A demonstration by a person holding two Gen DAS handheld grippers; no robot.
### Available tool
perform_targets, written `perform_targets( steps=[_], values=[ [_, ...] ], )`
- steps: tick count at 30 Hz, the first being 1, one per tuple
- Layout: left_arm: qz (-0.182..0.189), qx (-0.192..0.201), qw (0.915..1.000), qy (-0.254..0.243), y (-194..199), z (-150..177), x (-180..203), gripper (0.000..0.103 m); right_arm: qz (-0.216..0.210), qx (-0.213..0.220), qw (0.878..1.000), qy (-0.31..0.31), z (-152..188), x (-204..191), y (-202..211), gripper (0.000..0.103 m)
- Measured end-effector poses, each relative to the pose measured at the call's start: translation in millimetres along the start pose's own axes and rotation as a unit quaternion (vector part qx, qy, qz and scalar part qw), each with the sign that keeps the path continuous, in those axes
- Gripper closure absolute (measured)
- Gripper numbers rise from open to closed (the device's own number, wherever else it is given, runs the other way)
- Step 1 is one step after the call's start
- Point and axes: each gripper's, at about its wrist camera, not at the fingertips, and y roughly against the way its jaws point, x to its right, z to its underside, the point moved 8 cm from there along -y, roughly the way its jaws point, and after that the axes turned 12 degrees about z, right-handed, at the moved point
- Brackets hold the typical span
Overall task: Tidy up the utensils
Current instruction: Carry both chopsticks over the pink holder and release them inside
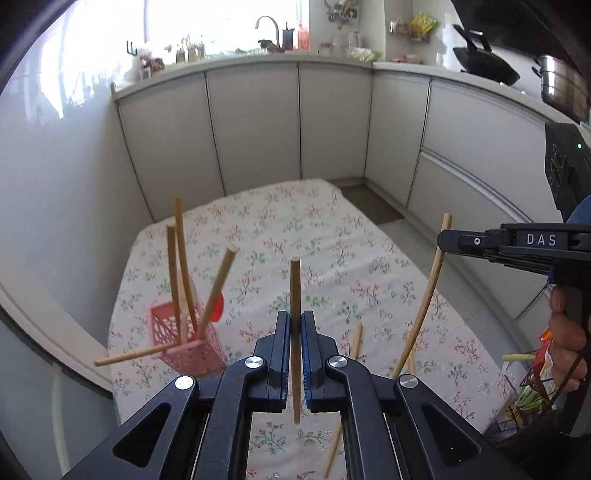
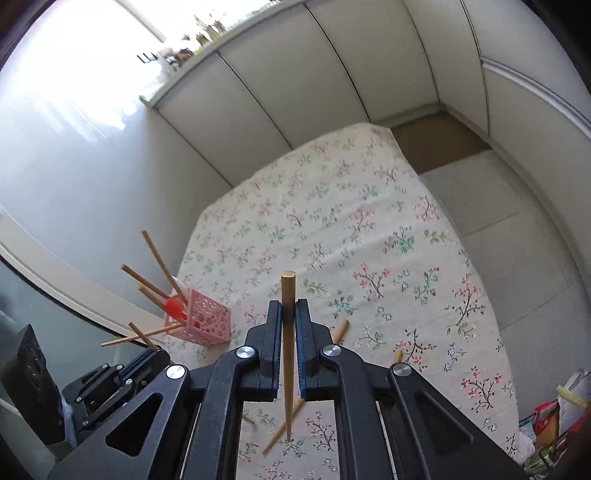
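Note:
My left gripper (image 1: 295, 323) is shut on a wooden chopstick (image 1: 295, 288) and holds it upright above the floral tablecloth (image 1: 295, 229). My right gripper (image 2: 288, 314) is shut on another wooden chopstick (image 2: 287, 291), also upright; it shows at the right of the left wrist view (image 1: 445, 242) with its chopstick (image 1: 424, 295) hanging down. A pink lattice basket (image 1: 188, 341) stands at the table's left edge and holds several chopsticks (image 1: 183, 266) and a red utensil (image 1: 218, 306). It also shows in the right wrist view (image 2: 203, 323). Loose chopsticks (image 1: 351, 362) lie on the cloth.
White kitchen cabinets (image 1: 258, 125) stand behind the table, with a counter, faucet (image 1: 267, 27) and wok (image 1: 484, 61) above. A wall borders the table's left side. Bags and clutter (image 2: 554, 417) sit on the floor at the right.

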Motion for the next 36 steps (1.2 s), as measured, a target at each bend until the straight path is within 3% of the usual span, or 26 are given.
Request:
perform_targets(
  steps=[5, 9, 13, 15, 20, 26, 29, 36],
  values=[
    [-0.013, 0.086, 0.9962, -0.002, 58, -27, -1, 0.098, -0.012, 0.079, 0.997, 0.014, -17, -15, 47, 0.096],
    [-0.034, 0.155, 0.9872, 0.007, 105, -47, -8, 0.098, -0.025, 0.124, 0.992, 0.018, -26, -26, 73, 0.096],
    [-0.085, 0.215, 0.9728, 0.020, 147, -57, -24, 0.098, -0.037, 0.140, 0.989, 0.021, -29, -36, 83, 0.096],
    [-0.105, 0.224, 0.9686, 0.026, 155, -59, -33, 0.098, -0.040, 0.137, 0.990, 0.022, -29, -41, 81, 0.096],
    [-0.142, 0.198, 0.9692, 0.038, 116, -58, -67, 0.098, -0.045, 0.123, 0.991, 0.026, -24, -53, 69, 0.096],
    [-0.145, 0.160, 0.9758, 0.035, 50, -49, -90, 0.098, -0.045, 0.119, 0.991, 0.035, -21, -62, 59, 0.096],
    [-0.158, 0.156, 0.9747, 0.030, 35, -50, -95, 0.098, -0.043, 0.118, 0.991, 0.037, -20, -63, 53, 0.096],
    [-0.136, 0.115, 0.9823, 0.057, 3, -43, -109, 0.095, -0.042, 0.119, 0.991, 0.037, -21, -61, 49, 0.096]
  ],
)
